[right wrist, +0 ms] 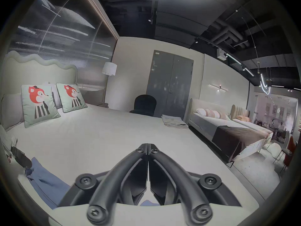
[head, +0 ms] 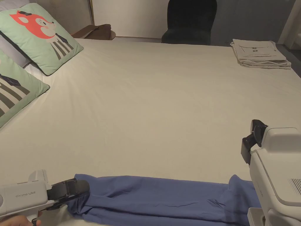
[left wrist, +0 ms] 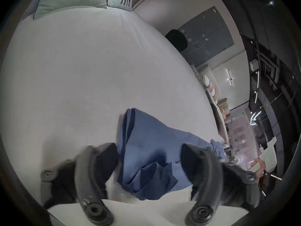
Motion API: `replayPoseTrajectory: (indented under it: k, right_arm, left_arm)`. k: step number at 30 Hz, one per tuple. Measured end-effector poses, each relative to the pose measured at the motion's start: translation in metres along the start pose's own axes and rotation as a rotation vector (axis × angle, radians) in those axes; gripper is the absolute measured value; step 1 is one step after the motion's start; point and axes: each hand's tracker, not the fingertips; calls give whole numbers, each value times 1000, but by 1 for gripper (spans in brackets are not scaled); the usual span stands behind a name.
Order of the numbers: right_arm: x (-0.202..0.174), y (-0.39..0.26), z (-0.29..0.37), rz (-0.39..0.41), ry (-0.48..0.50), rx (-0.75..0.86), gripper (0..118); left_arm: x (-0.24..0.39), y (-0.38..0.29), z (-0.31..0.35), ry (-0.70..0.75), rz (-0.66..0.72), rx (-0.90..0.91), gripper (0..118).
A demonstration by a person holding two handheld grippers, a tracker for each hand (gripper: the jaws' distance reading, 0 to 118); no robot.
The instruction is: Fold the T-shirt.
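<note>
- Blue T-shirt (head: 158, 197) lies in a long, narrow, wrinkled band along the near edge of the bed (head: 152, 103), running left to right.
- Left gripper (head: 77, 189) at the near left, at the shirt's left end. In the left gripper view its jaws stand wide apart, with bunched blue cloth lying between them; neither jaw presses on the cloth.
- Right gripper (right wrist: 148, 148) at the near right, above the shirt's right end. In the right gripper view its jaws meet tip to tip with nothing between them.
- Two fox-print cushions (head: 41, 35) at the far left of the bed.
- Stack of folded pale cloth (head: 260, 54) at the far right corner, well apart from the shirt.
- Dark chair (head: 189, 22) beyond the far edge of the bed.
</note>
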Motion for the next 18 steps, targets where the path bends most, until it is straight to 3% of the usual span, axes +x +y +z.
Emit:
replayPoseTrajectory:
  k: [1,8,18]
  right_arm:
    - [1,0,0,-1,1,-1,0]
    - [7,1,2,-1,-12,1,0]
    - [16,4,7,-11,-21,12,0]
  left_arm:
    - [4,-1,-3,5,-4,-3,66]
    - [17,-6,-18,49,-72,-16,9]
    - [29,12,26,84,-148,1,6]
